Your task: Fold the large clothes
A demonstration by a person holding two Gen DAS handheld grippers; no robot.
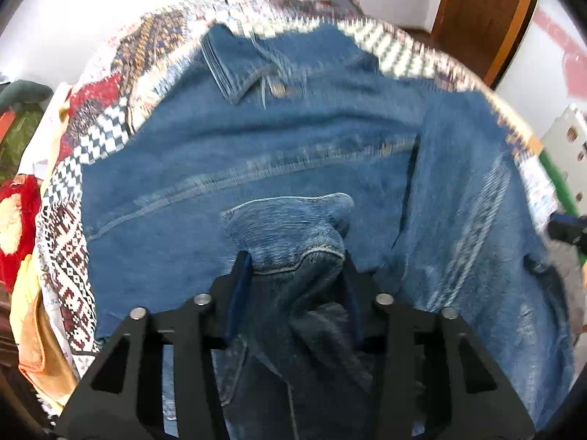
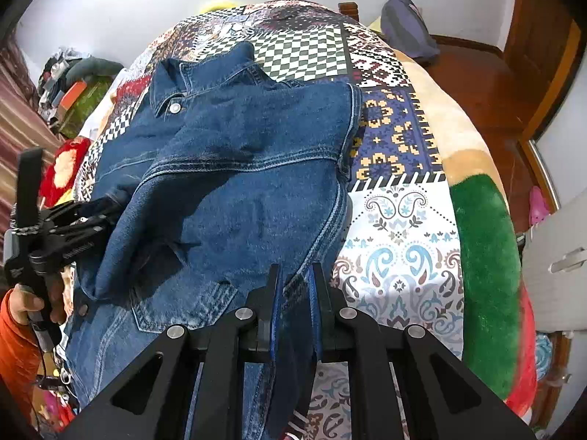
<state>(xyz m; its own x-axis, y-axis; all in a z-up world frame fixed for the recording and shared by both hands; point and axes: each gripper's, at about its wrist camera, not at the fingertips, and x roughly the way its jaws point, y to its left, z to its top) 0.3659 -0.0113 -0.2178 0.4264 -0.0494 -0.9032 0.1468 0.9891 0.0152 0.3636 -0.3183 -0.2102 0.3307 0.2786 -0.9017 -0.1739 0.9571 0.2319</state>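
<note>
While the denim jacket point(image 2: 234, 168) lies spread on the patchwork bedspread point(image 2: 400, 220), your right gripper point(image 2: 296, 278) pinches its hem tightly and your left gripper point(image 1: 295, 256) clamps a bunched sleeve fold.

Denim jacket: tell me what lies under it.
The denim jacket lies on a patchwork bedspread, whose checks and paisley show around its edges. A plush green and beige blanket shows past the bedspread. What the jacket itself covers is hidden.
</note>
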